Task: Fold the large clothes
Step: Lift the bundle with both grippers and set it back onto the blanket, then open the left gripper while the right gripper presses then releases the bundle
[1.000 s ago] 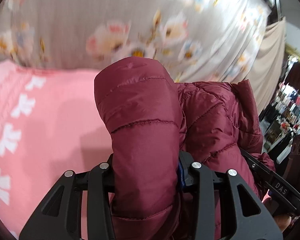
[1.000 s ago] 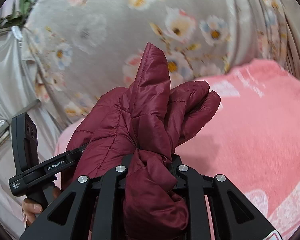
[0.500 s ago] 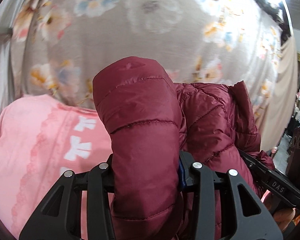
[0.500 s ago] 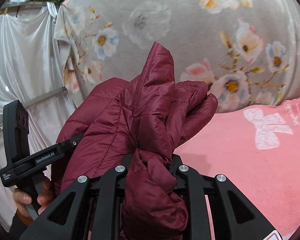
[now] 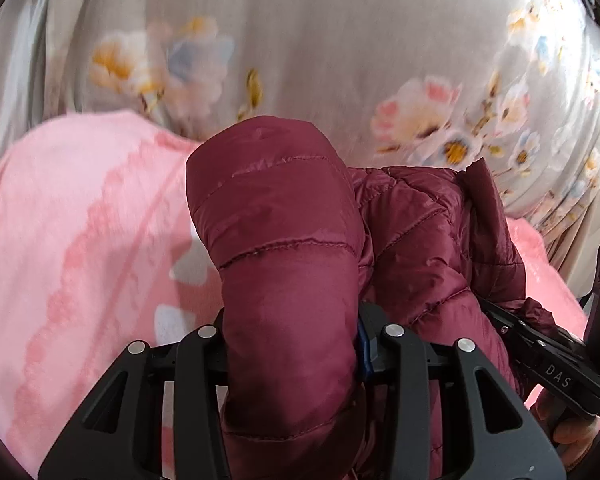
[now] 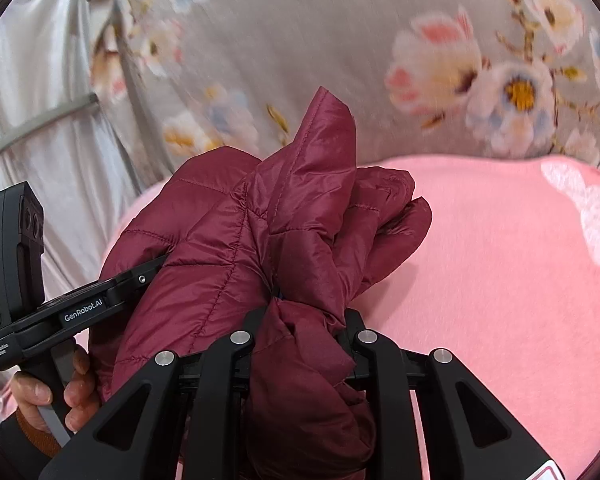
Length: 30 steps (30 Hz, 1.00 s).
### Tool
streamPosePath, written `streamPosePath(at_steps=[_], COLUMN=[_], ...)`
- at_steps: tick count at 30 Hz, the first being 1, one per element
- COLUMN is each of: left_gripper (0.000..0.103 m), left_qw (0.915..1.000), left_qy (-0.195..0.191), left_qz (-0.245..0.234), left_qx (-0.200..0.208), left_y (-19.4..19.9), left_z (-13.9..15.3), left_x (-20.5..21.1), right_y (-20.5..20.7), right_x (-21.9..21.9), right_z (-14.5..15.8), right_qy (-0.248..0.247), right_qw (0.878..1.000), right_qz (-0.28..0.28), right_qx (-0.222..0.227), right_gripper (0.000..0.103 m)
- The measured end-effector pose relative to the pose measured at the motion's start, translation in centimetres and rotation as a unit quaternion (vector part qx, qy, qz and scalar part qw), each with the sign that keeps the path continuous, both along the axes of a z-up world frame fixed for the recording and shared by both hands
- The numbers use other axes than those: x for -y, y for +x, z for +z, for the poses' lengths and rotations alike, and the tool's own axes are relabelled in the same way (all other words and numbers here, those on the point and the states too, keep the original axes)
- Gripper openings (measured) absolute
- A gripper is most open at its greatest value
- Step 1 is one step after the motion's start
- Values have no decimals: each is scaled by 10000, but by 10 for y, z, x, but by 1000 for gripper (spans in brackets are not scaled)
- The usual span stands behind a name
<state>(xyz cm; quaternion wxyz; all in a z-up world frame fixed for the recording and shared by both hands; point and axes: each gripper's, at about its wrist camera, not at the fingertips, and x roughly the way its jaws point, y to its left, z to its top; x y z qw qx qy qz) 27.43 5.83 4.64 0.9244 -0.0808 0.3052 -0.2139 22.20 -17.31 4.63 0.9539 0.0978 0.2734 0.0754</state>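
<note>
The left gripper (image 5: 292, 344) squeezes a puffy red jacket (image 5: 420, 240). The right gripper (image 6: 300, 332) squeezes it too, above the pink blanket (image 6: 500, 280).

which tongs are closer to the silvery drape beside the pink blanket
Left. The left tongs, clamped on the maroon jacket, sit just in front of the silvery drape; the right tongs grip the jacket farther over, above the pink blanket.
</note>
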Motion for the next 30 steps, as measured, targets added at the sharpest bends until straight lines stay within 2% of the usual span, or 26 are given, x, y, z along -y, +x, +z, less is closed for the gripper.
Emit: streamPosePath(at_steps=[3,7,9,11,14,17,21,23,26,27,30], left_gripper=[39,43,49,60,68,74,74,74,74,74,74], left_qw=[9999,9997,9994,9985,9970,9939,9914,9898,9873,9867,9834], left_qy=[75,193,249,290,120,167,253,321,495,567,916], left_qz=[-2,139,205,287,321,528,614,682,813,837,978], left_qx=[-138,-66,-149,-356,-688,-951,-1131,-1208,-1275,-1271,-1225], left_y=[10,15,19,26,32,26,6,-2,-8,-9,-13], left_z=[-22,-36,-42,-53,-59,-53,-35,-24,-9,-6,0], left_x=[3,2,-1,-4,-12,-21,-33,-34,-25,-21,-8], right_y=[10,18,21,23,20,1,-32,-38,-31,-28,-12], right_x=[1,6,9,12,15,18,26,24,14,11,-2], right_z=[-22,-39,-51,-54,-54,-46,-22,-5,14,17,13], right_qy=[-72,-38,-14,90,80,-153,-334,-506,-678,-737,-1050], right_qw=[9998,9993,9986,9979,9967,9952,9944,9936,9926,9920,9866], right_qz=[-22,-44,-72,-88,-187,-326,-573,-690,-720,-725,-750], right_qx=[-190,-357,-525,-634,-784,-905,-822,-736,-705,-719,-1001], right_gripper=[18,18,20,24,33,42,42,38,17,11,4])
